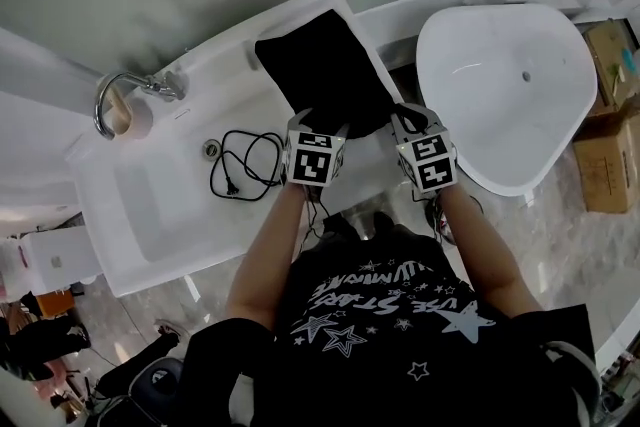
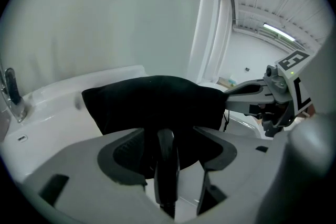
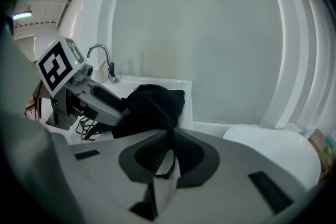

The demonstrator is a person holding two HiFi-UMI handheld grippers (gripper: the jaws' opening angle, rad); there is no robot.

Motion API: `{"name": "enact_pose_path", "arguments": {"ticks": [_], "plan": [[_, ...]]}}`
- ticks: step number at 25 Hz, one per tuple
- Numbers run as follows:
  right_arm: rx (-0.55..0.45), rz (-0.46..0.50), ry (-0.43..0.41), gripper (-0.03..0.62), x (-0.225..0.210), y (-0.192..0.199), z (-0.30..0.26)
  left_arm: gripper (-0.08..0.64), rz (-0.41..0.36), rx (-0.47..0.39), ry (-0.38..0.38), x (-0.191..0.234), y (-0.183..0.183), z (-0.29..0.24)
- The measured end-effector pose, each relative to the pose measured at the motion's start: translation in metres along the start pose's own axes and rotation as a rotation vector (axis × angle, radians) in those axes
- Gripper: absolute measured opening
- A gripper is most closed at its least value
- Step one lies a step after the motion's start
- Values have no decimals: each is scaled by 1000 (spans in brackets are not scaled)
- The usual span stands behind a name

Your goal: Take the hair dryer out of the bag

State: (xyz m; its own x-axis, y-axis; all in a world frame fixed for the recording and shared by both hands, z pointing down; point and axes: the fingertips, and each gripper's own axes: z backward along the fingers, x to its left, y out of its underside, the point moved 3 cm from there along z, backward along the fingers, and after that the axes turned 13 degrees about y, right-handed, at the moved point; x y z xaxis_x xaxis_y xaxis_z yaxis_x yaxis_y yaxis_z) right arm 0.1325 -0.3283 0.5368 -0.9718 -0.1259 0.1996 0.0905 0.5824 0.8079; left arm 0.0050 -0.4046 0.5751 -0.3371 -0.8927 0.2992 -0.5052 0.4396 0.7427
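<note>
The dryer (image 2: 166, 162) shows only in the left gripper view: a glossy black shaft, seemingly its handle, sticks out of the bag (image 2: 152, 99) toward the camera. The rest is hidden inside the black cloth. The shaft stands between the jaws of the left gripper (image 2: 168, 132), which are spread wide with a gap on either side of it, so the pads do not press on it.

The head view hides that shaft under the gripper's marker cube. It does show the bag lying on the back corner of the white sink (image 1: 150, 215), its mouth toward the person, with both grippers at its near edge. A black cord (image 1: 245, 165) with a plug lies looped in the sink, left of the bag and near the faucet (image 1: 120, 95). A white tub (image 1: 500, 105) sits to the right.

The right gripper view alone shows how the right gripper (image 3: 170, 132) holds. Its jaws are nearly together and pinch the bag's rim at their tips. A thin drawstring (image 3: 168, 170) loop hangs below them.
</note>
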Motion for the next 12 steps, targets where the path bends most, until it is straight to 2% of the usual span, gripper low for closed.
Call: {"name": "enact_pose_path", "arguments": {"ticks": [3, 8, 12], "plan": [[6, -14, 3, 35, -1, -1, -3, 297, 20, 46, 20, 5, 4, -6], [17, -10, 8, 35, -2, 4, -6, 294, 20, 61, 19, 13, 0, -21], [19, -12, 3, 35, -2, 4, -6, 232, 52, 71, -3, 19, -4, -24]]}}
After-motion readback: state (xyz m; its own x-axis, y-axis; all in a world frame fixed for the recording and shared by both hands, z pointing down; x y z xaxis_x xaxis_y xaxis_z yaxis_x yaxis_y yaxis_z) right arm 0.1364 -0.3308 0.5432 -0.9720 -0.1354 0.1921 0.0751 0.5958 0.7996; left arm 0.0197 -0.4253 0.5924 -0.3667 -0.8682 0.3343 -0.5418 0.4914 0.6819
